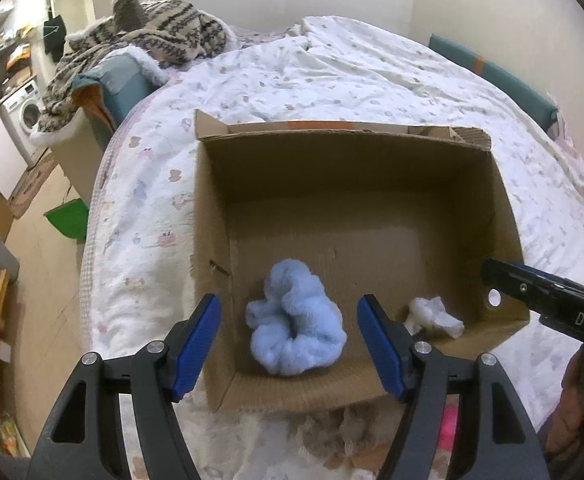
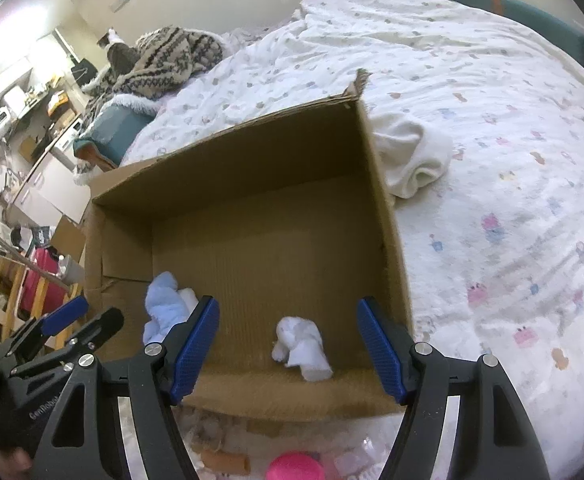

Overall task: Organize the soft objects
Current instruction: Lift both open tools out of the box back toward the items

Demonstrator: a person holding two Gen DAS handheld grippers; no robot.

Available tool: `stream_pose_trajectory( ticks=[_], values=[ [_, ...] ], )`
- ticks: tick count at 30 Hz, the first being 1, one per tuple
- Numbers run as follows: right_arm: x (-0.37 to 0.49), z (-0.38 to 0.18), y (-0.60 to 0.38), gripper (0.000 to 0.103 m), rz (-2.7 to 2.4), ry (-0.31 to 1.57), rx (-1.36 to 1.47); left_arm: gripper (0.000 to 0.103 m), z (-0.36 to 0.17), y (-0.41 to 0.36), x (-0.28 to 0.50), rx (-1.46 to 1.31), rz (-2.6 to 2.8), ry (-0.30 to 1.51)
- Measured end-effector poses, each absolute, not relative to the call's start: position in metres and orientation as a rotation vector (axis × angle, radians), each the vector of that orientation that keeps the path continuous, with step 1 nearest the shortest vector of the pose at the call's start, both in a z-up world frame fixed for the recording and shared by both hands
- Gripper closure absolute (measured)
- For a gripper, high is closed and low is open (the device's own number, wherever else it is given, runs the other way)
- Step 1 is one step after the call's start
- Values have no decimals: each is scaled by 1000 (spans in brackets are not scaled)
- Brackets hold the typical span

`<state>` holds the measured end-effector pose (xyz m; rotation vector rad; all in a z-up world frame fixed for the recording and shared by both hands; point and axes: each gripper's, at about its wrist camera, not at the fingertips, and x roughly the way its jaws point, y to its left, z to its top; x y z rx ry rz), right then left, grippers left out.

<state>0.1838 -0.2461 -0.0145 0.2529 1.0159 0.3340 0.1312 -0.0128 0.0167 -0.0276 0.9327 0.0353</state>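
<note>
- The left tool (image 1: 289, 348) stood open and empty above the blue fluffy sock bundle (image 1: 296, 326) lying in the cardboard box (image 1: 212, 216).
- The right tool (image 2: 288, 350), equally open, hung over the white sock bundle (image 2: 302, 346) there.
- A white towel (image 2: 412, 156) lay outside on the bed (image 2: 512, 120).
- Risk: a low reach could snag the box wall and drag it.

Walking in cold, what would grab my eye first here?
Probably the open cardboard box on the patterned bedspread, with a fluffy light blue bundle and a small white bundle on its floor near the front wall. Blue-padded grippers hover open above them, and a rolled white cloth lies outside the box.
</note>
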Motion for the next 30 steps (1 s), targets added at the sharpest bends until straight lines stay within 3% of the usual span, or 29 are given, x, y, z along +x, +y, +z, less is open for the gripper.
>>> stream_pose_trajectory(
  ticks=[30],
  values=[
    [115, -2, -282, 28, 275, 1017, 275, 35, 17, -8, 53, -63, 52, 969]
  ],
)
